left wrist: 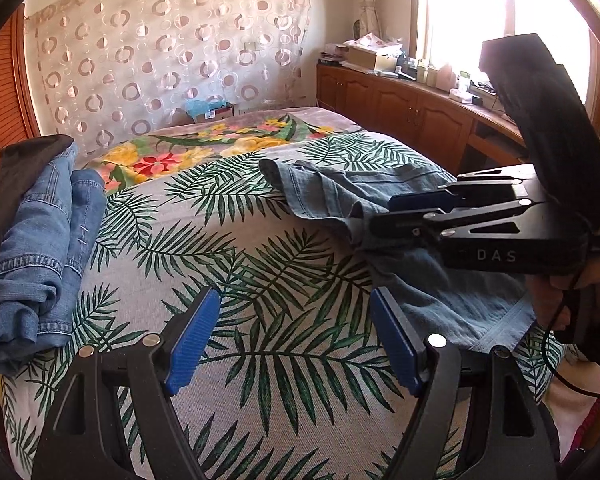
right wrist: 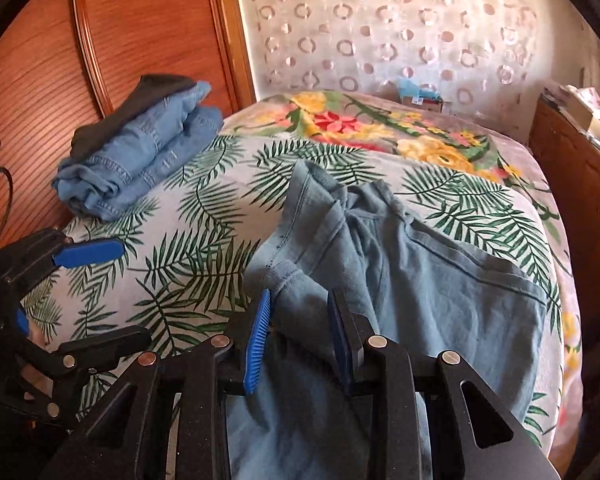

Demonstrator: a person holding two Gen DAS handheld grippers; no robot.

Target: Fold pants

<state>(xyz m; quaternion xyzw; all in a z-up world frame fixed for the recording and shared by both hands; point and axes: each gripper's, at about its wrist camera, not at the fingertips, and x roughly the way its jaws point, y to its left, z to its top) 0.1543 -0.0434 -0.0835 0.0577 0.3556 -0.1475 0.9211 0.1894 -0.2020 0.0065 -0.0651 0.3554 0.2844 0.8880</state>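
The pale blue pants [right wrist: 420, 280] lie rumpled on the bed [right wrist: 188, 248], a fold bunched between the right tool's [right wrist: 300, 340] narrowed pads, which pinch it; the left tool [left wrist: 292, 336] hovers spread beside them, over bare leaf-print cover. Folded jeans [left wrist: 40, 240] lie well off to its left.

A broad stretch of the palm-leaf bedspread [left wrist: 236, 240] lay bare in the middle of the bed, giving a gripper room to pass between two heaps of cloth. On the left side, by the wooden panel [right wrist: 148, 28], a stack of folded jeans [left wrist: 40, 240] blocked the edge. On the right the crumpled light-blue pants [right wrist: 420, 272] took up much of the near half (their folds stood up in ridges). The left gripper [left wrist: 294, 344] hung over the bare stretch with nothing between its spread jaws. Beyond, the floral blanket [left wrist: 204, 148] lay flat, and a cluttered wooden cabinet [left wrist: 412, 100] closed off the right side.
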